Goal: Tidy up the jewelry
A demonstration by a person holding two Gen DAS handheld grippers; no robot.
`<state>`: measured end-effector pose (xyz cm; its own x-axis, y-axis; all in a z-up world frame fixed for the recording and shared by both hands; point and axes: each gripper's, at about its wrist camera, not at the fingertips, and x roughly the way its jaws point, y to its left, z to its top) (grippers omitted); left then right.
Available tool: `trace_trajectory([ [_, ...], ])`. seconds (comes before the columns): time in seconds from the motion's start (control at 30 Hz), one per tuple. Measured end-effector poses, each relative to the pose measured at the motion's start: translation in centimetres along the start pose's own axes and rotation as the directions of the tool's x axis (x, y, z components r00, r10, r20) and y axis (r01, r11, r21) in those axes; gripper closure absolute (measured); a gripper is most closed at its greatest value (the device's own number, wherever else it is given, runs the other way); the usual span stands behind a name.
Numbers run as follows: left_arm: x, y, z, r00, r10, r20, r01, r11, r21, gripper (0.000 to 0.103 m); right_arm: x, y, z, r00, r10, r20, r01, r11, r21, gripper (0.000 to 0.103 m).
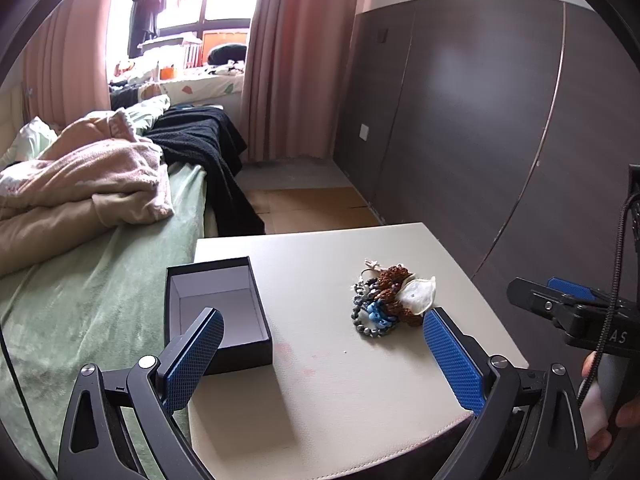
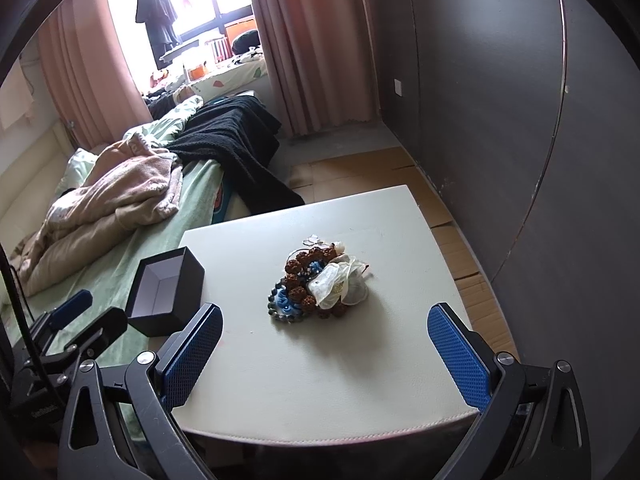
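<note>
Both your claws are wide open and hold nothing.

The jewelry [image 2: 318, 286] sits in one heap in the middle of the table [image 2: 360, 360]. The empty box [image 2: 166, 292] stands open just beside it, ready to be filled. Your left claw [image 1: 320, 360] and right claw [image 2: 324, 356] hang above the near edge. The letters "AS" show on the right tool; the rest is hidden.

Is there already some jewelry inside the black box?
No, the black box shows only its bare pale lining; the jewelry pile lies on the table.

Matt black box [image 1: 218, 308], sheer cloth pouch [image 2: 344, 284], rough brown beads [image 2: 298, 276], smooth table [image 2: 320, 360].
</note>
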<state>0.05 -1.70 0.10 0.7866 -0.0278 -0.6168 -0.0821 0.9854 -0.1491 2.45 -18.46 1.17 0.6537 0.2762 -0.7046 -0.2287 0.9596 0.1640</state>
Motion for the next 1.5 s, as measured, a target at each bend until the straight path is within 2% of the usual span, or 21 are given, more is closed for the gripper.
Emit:
trace_trajectory([
  [0.13,0.4,0.0,0.4,1.0,-0.017,-0.007,0.017,0.999,-0.033,0.003,0.1,0.0,0.1,1.0,0.001,0.001,-0.001,1.0,0.014,0.0],
  [0.37,1.8,-0.7,0.5,1.0,-0.014,-0.023,0.014,0.999,-0.029,0.003,0.7,-1.5,0.5,1.0,-0.007,-0.009,0.007,0.997,0.078,0.0],
  [0.53,3.6,-1.4,0.5,0.998,-0.035,-0.054,0.034,0.999,-0.026,0.013,1.2,-3.1,1.0,1.0,0.014,-0.007,-0.013,0.988,0.156,0.002],
  [0.6,4.5,-1.8,0.4,0.996,-0.048,-0.075,0.047,0.999,-0.019,0.021,1.7,-3.9,1.2,0.999,0.03,-0.017,-0.026,0.98,0.196,0.009],
  [0.67,5.5,-2.3,0.4,0.994,-0.052,-0.094,0.051,0.999,-0.007,0.024,2.3,-4.6,1.3,0.999,0.041,-0.03,-0.033,0.972,0.233,0.016],
  [0.77,6.8,-2.9,0.4,0.992,-0.067,-0.111,0.067,0.998,-0.003,0.029,4.0,-5.8,1.2,0.996,0.065,-0.067,-0.043,0.957,0.288,0.022],
  [0.9,8.7,-3.4,0.6,0.987,-0.091,-0.13,0.09,0.996,-0.019,0.037,6.7,-6.9,0.8,0.982,0.138,-0.129,-0.081,0.926,0.369,0.034],
  [1.07,11.5,-4.4,0.8,0.982,-0.088,-0.167,0.091,0.996,0.013,0.046,9.3,-7.5,0.6,0.967,0.201,-0.158,-0.114,0.893,0.435,0.034],
  [1.17,12.9,-4.2,1.0,0.978,-0.095,-0.184,0.096,0.995,-0.005,0.049,11.1,-7.4,0.8,0.953,0.254,-0.165,-0.153,0.873,0.464,0.034],
  [1.3,14.4,-3.4,1.3,0.975,-0.079,-0.209,0.073,0.997,-0.036,0.049,14.3,-6.6,1.0,0.942,0.266,-0.204,-0.144,0.871,0.469,0.034],
  [1.4,15.4,-3.0,1.1,0.97,-0.07,-0.232,0.062,0.997,-0.042,0.049,16.9,-5.4,1.1,0.93,0.269,-0.251,-0.137,0.886,0.442,0.035],
  [1.43,15.6,-2.9,1.0,0.97,-0.064,-0.236,0.057,0.998,-0.037,0.049,17.7,-5.1,1.1,0.926,0.271,-0.262,-0.137,0.89,0.436,0.039],
  [1.5,15.8,-3.0,1.0,0.97,-0.057,-0.236,0.051,0.998,-0.029,0.049,18.8,-5.0,1.0,0.917,0.285,-0.281,-0.14,0.886,0.442,0.082],
])
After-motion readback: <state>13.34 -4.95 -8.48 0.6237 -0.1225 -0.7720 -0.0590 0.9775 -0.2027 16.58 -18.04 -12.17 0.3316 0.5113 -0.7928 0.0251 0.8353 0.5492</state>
